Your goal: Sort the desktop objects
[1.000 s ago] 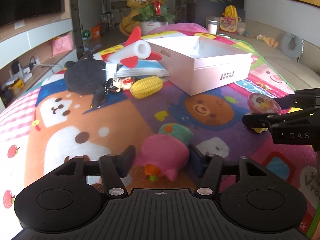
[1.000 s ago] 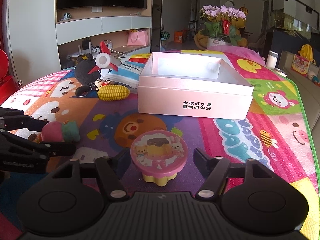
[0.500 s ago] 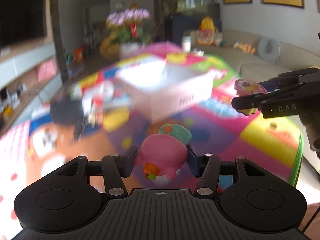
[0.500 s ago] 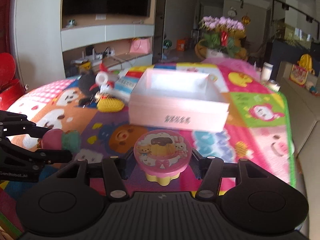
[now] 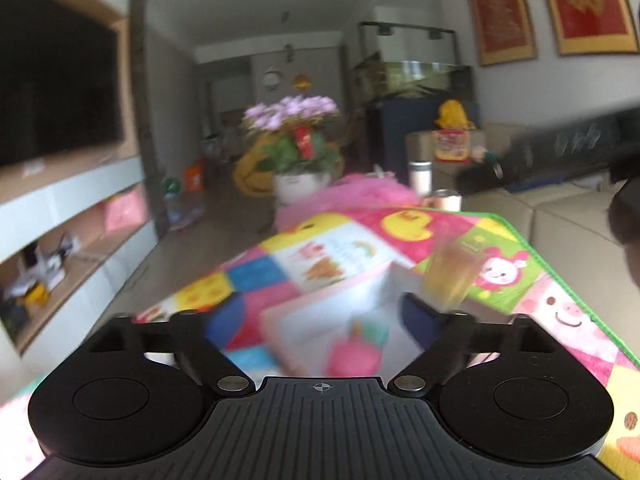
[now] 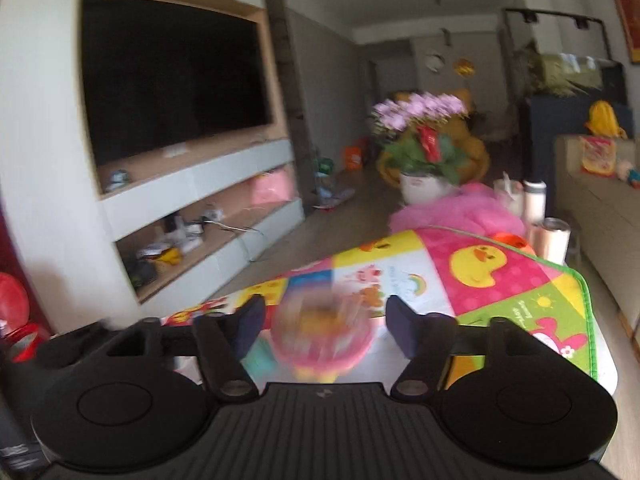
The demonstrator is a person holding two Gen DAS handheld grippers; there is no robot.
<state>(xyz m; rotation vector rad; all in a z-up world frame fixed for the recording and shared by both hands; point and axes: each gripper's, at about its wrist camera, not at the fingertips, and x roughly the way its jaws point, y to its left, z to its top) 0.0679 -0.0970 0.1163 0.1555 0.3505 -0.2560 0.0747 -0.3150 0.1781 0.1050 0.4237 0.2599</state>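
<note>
My left gripper hovers over the pink box, and its jaws are opening wide. The pink and green plush toy is a blur below them over the box's white inside, touching neither pad. A blurred yellowish shape shows by the right finger; I cannot tell what it is. My right gripper is opening too. The round pink pudding toy is blurred between its fingers, with a gap on each side.
The colourful cartoon mat covers the table, with its green edge at the right. Cups and a flask and a flower pot stand beyond the far end. TV shelves run along the left, a sofa along the right.
Both grippers rose and moved forward from the near mat to over the pink box. Each was shut on its toy; both jaws have now spread and the toys are loose.
</note>
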